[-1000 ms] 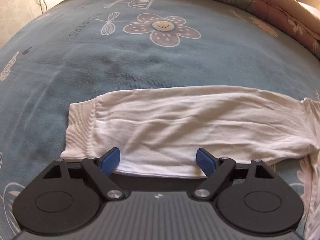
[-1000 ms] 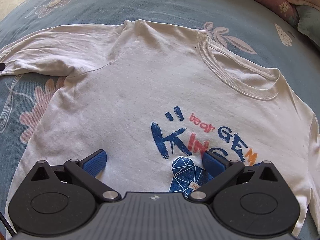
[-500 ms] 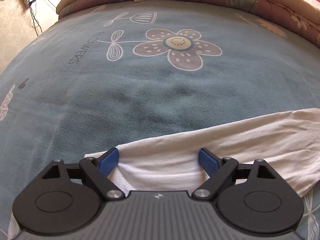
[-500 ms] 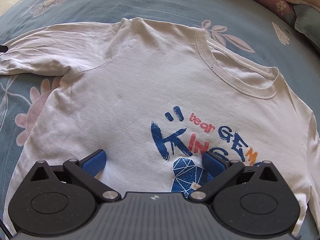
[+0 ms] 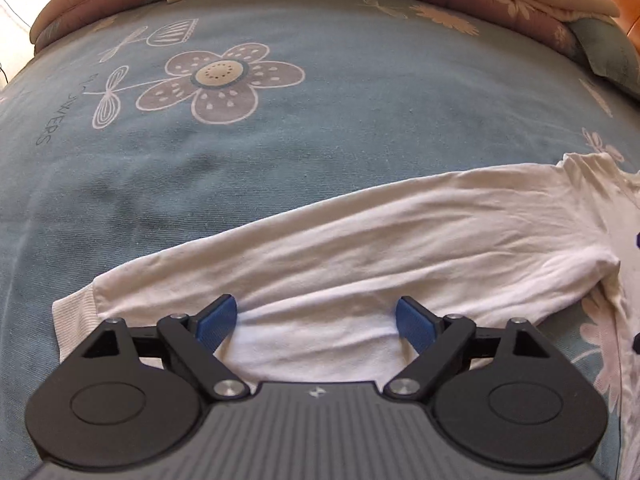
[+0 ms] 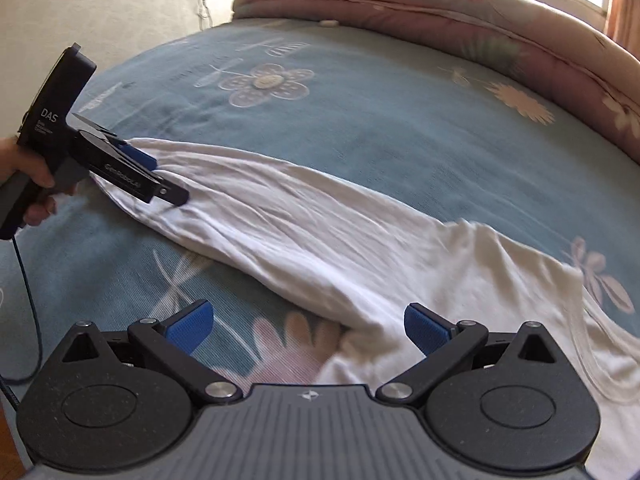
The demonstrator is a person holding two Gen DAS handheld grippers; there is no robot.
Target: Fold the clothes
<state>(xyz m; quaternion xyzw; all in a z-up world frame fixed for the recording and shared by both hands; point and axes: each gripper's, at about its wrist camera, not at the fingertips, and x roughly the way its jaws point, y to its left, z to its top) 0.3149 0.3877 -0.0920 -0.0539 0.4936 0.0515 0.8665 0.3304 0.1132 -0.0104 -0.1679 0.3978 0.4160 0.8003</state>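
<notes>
We saw white shirt [image 6: 360, 264] lying on blue flowered bed [image 5: 320, 140], long sleeve [image 5: 360, 248] stretched out flat. Left gripper [image 5: 316, 320] hung over sleeve near ribbed cuff [image 5: 76, 316], jaws wide (nothing pinched). Right gripper [image 6: 306, 324] by armpit, jaws wide too, empty.

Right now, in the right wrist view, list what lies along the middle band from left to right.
Person's hand → left gripper, at the cuff end of the sleeve → white sleeve stretched across the blue bedsheet → shirt body → pink quilt at the far right.
</notes>
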